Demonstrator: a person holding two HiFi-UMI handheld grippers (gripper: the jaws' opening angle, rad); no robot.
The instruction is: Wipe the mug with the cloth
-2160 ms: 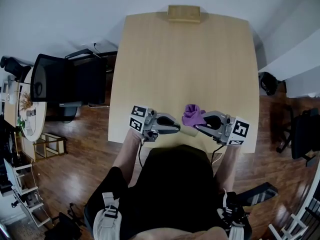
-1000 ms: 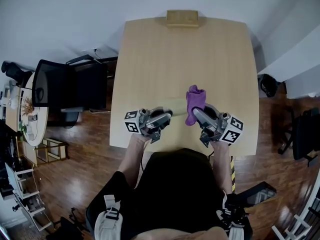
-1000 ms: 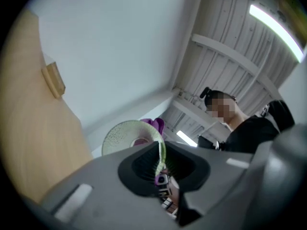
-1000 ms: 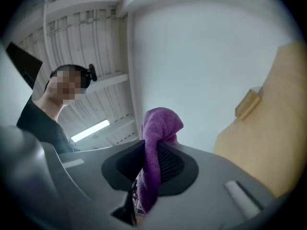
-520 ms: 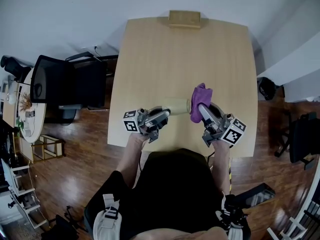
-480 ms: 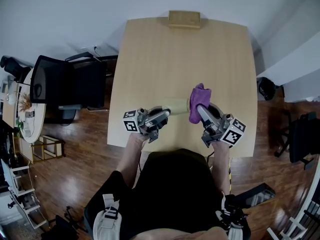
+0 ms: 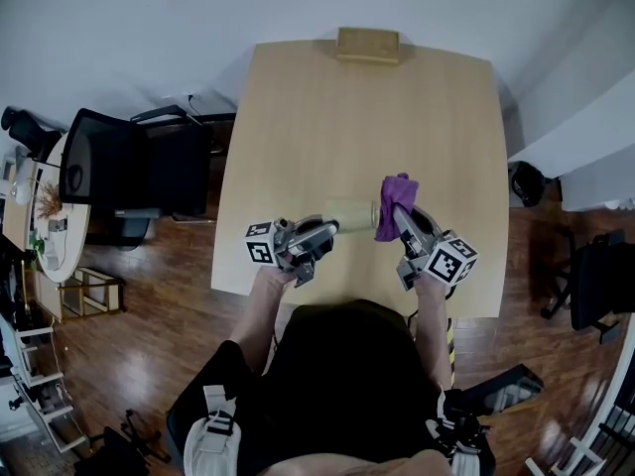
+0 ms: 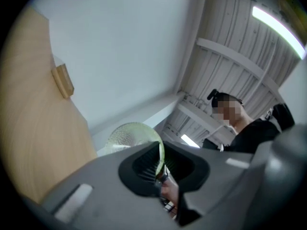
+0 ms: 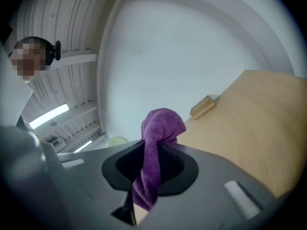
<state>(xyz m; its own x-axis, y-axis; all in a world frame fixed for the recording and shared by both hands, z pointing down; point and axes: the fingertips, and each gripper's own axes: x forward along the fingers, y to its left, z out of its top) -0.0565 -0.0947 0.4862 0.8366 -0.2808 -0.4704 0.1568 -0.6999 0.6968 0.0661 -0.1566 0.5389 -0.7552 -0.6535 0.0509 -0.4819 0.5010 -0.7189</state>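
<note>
My left gripper's (image 7: 330,229) jaws have just been closing and pinch the mug's (image 7: 349,213) rim. My right gripper's (image 7: 402,218) jaws clamp the cloth (image 7: 393,198) just beside it, mid-frame over the surface (image 7: 367,117).

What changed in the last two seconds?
The left gripper carried the mug out over the table, and its jaws have just been closing on the mug's wall. The right gripper swung to point up the table, the purple cloth now at the mug's end. Both keep their hold; wooden block unmoved.

Grey left tongs (image 7: 334,228), right tongs (image 7: 399,214), black top (image 7: 347,365)
</note>
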